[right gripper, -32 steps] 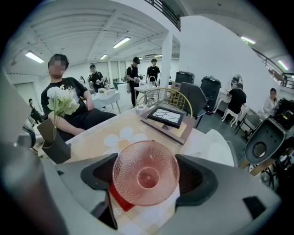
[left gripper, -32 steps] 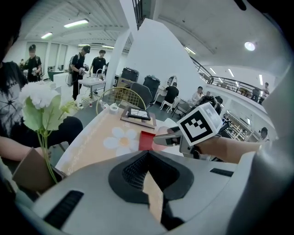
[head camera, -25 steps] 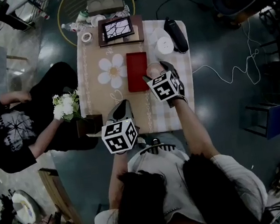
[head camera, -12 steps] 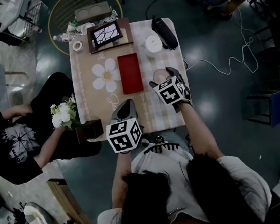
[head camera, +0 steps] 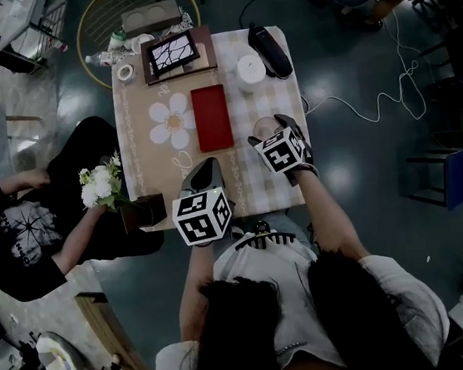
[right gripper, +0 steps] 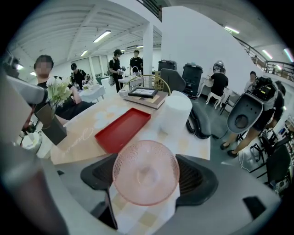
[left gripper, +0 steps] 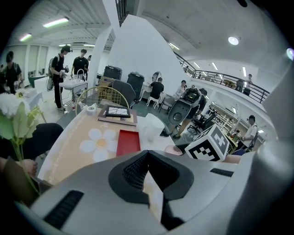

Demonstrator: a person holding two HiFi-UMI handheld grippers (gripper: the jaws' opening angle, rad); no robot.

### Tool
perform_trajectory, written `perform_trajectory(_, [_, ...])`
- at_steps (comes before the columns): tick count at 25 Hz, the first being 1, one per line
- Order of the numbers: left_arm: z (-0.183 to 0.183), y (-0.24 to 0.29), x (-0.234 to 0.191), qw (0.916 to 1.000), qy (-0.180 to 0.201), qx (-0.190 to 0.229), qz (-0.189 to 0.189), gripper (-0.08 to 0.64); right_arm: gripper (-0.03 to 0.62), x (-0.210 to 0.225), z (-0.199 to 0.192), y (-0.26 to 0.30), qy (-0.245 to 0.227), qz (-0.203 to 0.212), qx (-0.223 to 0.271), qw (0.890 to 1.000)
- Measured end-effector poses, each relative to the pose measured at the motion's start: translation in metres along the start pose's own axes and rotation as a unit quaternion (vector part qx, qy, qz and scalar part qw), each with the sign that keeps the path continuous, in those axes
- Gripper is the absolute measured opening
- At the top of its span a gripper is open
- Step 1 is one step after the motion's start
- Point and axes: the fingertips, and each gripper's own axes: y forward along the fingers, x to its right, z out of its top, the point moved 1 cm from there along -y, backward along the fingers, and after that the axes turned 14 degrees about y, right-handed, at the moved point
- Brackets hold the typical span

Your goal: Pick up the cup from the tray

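Observation:
A pink textured glass cup (right gripper: 146, 178) sits between the pads of my right gripper (right gripper: 147, 181), which is shut on it. In the head view the cup (head camera: 264, 126) is over the checked cloth, to the right of the empty red tray (head camera: 211, 117), and the right gripper (head camera: 272, 130) is behind it. The tray (right gripper: 123, 129) lies ahead and to the left in the right gripper view. My left gripper (head camera: 204, 177) hovers at the table's near edge, below the tray, shut and holding nothing (left gripper: 148, 156).
A white cylinder (head camera: 251, 69) and a black device (head camera: 268, 50) stand at the far right of the table (head camera: 152, 169). A framed picture (head camera: 173, 53) lies at the back. A person at the left holds white flowers (head camera: 100, 183) beside a dark box (head camera: 144, 211).
My right gripper has carried the cup rightwards, away from the tray's right edge. The left gripper has stayed near the table's front edge.

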Motion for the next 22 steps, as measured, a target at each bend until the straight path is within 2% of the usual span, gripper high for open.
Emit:
perform_trajectory(8, [0.002, 0.002, -0.002, 0.9999, -0.007, 0.007, 0.005, 0.002, 0.4, -0.003, -0.009, 0.001, -0.011, 0.001, 0.005, 1.0])
perform_trajectory(13, [0.002, 0.004, 0.0, 1.0, -0.001, 0.005, 0.002, 0.002, 0.4, -0.001, -0.009, 0.0, 0.002, 0.001, 0.017, 1.0])
perform_trajectory(18, [0.004, 0.007, -0.001, 1.0, 0.002, 0.005, 0.003, 0.002, 0.4, 0.001, -0.014, 0.003, -0.029, -0.019, 0.014, 0.999])
perform_trajectory(22, [0.005, 0.006, -0.002, 1.0, 0.003, 0.005, 0.004, 0.002, 0.4, 0.002, -0.013, 0.004, -0.021, -0.021, 0.016, 0.999])
